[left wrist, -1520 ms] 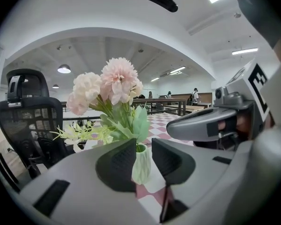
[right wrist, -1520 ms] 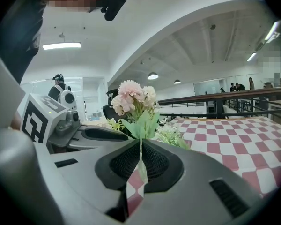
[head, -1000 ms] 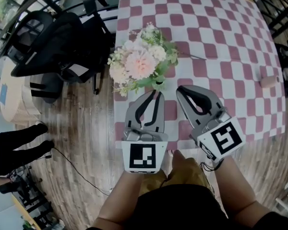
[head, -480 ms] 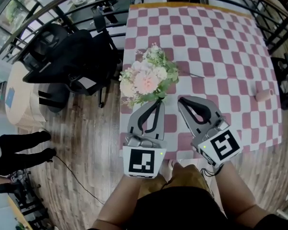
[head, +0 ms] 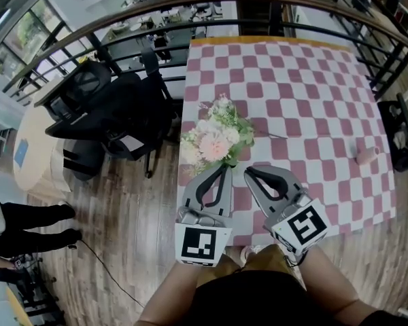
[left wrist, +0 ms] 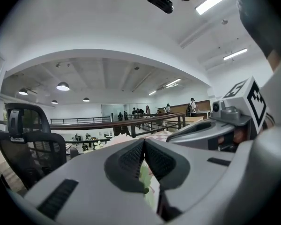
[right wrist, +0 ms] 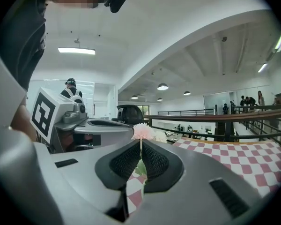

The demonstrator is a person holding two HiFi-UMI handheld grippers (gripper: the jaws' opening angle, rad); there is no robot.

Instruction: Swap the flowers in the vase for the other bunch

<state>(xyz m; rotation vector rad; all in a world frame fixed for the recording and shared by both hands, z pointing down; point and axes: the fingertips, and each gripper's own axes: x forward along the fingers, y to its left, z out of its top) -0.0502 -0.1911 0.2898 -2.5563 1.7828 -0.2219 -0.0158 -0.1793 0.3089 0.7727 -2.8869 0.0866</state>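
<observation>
The head view alone shows the whole bunch of flowers (head: 217,141). It is a rounded cluster of pale pink and white blooms with green leaves, just ahead of both tool tips and over the near edge of the check-clothed bench (head: 313,80).

The right tool (head: 247,172) view adds what the blooms hide from above. Its pads pinch a thin green stem (right wrist: 140,146) that stands upright between them, with a pink bloom (right wrist: 141,131) right above the tips.

In the left tool (head: 226,168) view, that tool's jaws are pressed together on a pale green leaf (left wrist: 145,178) in the slit between the pads. White blooms (left wrist: 100,144) sit just beyond its tips.

The bunch's long axis runs upright, heads up and stems down at the tools. The two tools lie side by side with their tips close together.
</observation>
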